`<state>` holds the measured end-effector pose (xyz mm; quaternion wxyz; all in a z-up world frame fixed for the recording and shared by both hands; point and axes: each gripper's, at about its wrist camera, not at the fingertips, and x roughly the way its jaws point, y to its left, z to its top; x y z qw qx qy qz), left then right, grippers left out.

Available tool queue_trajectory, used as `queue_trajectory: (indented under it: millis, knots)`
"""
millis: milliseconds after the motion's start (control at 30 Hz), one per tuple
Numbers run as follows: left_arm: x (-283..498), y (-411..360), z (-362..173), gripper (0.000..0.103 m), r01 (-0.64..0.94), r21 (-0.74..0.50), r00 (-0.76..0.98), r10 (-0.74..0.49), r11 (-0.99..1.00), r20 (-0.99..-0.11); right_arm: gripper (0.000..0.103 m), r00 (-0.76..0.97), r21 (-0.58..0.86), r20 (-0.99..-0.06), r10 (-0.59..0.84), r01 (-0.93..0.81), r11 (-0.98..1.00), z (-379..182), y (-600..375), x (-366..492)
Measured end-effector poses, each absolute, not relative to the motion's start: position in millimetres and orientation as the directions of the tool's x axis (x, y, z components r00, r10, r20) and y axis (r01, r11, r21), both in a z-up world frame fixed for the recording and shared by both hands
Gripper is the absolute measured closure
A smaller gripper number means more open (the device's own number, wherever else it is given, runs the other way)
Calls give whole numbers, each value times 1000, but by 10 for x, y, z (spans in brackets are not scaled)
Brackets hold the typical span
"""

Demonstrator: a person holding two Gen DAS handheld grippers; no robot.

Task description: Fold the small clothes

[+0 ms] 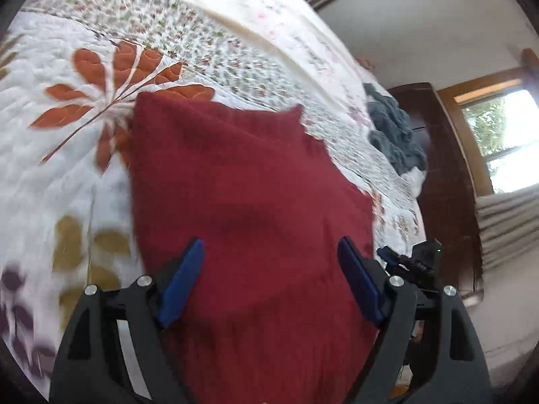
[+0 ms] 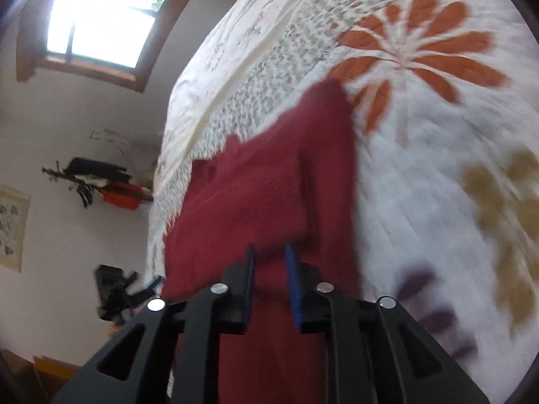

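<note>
Left gripper [image 1: 271, 279]: jaws spread wide, nothing between the blue pads, red cloth beneath.
Right gripper [image 2: 269, 286]: jaws narrow, pinching a fold of the red knit garment [image 2: 269, 195].
Garment: centre of both views, draped over the floral quilt [image 1: 67, 175].
Upper right, left view: blue-grey cloth [image 1: 394, 134] on the quilt's edge.

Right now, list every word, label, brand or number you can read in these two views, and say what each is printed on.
None can be read.
Paper sheet on the wall: shows dark marks, too small and blurred to tell if any are writing.
Red garment, quilt, both grippers: no print or label visible.
</note>
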<state>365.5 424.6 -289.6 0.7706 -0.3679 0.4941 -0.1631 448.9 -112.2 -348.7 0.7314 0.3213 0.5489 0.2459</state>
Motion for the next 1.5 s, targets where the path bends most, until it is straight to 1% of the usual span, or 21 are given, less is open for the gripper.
queue_trajectory:
  millis: [33, 67, 100, 200, 300, 433, 500, 700, 800, 967, 1033, 1100, 1200, 1300, 1333, 1400, 1433, 1467, 1500]
  knots:
    - [3447, 4228, -2827, 18, -109, -728, 456, -617, 677, -642, 78, 281, 739, -646, 710, -3, 674, -3473, -1208, 4329]
    - [3243, 4233, -2792, 18, -115, -721, 446, -614, 683, -652, 72, 279, 736, -652, 705, 10, 677, -3469, -1288, 4161]
    - [3028, 4230, -2783, 18, -128, -717, 432, -612, 685, -662, 69, 270, 721, -672, 690, 27, 692, -3478, -1396, 3936]
    - [2343, 4264, -2823, 16, -171, -717, 382, -625, 675, -680, 64, 205, 684, -720, 663, 52, 728, -3536, -1645, 3315]
    - [1693, 4232, -2938, 16, -226, -685, 307, -617, 692, -724, 62, 122, 668, -743, 658, 84, 740, -3599, -1857, 2681]
    - [960, 4108, -3069, 16, -277, -683, 250, -636, 676, -731, 60, 41, 659, -750, 660, 131, 741, -3689, -2065, 2019]
    - [734, 4051, -3180, 15, -317, -705, 235, -667, 635, -707, 59, 14, 658, -748, 663, 146, 739, -3691, -2092, 1798]
    - [578, 3838, -3399, 15, -370, -727, 188, -719, 579, -669, 55, 9, 695, -708, 706, 185, 695, -3625, -2155, 1500]
    - [524, 3844, -3412, 15, -396, -740, 205, -734, 543, -648, 54, -16, 682, -721, 693, 161, 713, -3567, -2042, 1493]
    - [478, 3822, -3455, 15, -409, -748, 160, -766, 523, -623, 53, -61, 683, -706, 705, 202, 702, -3634, -1854, 1427]
    - [522, 3737, -3451, 15, -389, -744, 126, -768, 543, -627, 51, -74, 690, -691, 719, 229, 686, -3665, -1843, 1402]
    - [543, 3685, -3520, 15, -391, -720, 91, -755, 573, -650, 51, -79, 689, -686, 724, 250, 680, -3695, -1867, 1382]
    - [567, 3695, -3621, 15, -425, -711, 87, -756, 560, -648, 51, -78, 688, -684, 725, 261, 677, -3718, -1863, 1417]
    - [590, 3722, -3600, 15, -423, -720, 101, -761, 550, -640, 51, -86, 683, -693, 715, 237, 691, -3706, -1770, 1463]
    - [577, 3731, -3604, 18, -423, -722, 110, -760, 547, -641, 52, -88, 679, -697, 711, 237, 695, -3715, -1771, 1460]
    - [536, 3764, -3637, 40, -428, -700, 101, -739, 572, -666, 62, -90, 665, -708, 701, 252, 703, -3748, -1750, 1468]
    - [499, 3804, -3663, 45, -439, -693, 101, -735, 572, -671, 63, -87, 662, -708, 701, 263, 702, -3763, -1739, 1474]
    - [478, 3850, -3678, 59, -452, -693, 106, -737, 562, -667, 69, -81, 661, -709, 701, 271, 700, -3765, -1711, 1473]
    - [459, 3889, -3685, 79, -462, -692, 108, -739, 555, -665, 80, -78, 658, -713, 697, 268, 704, -3767, -1715, 1466]
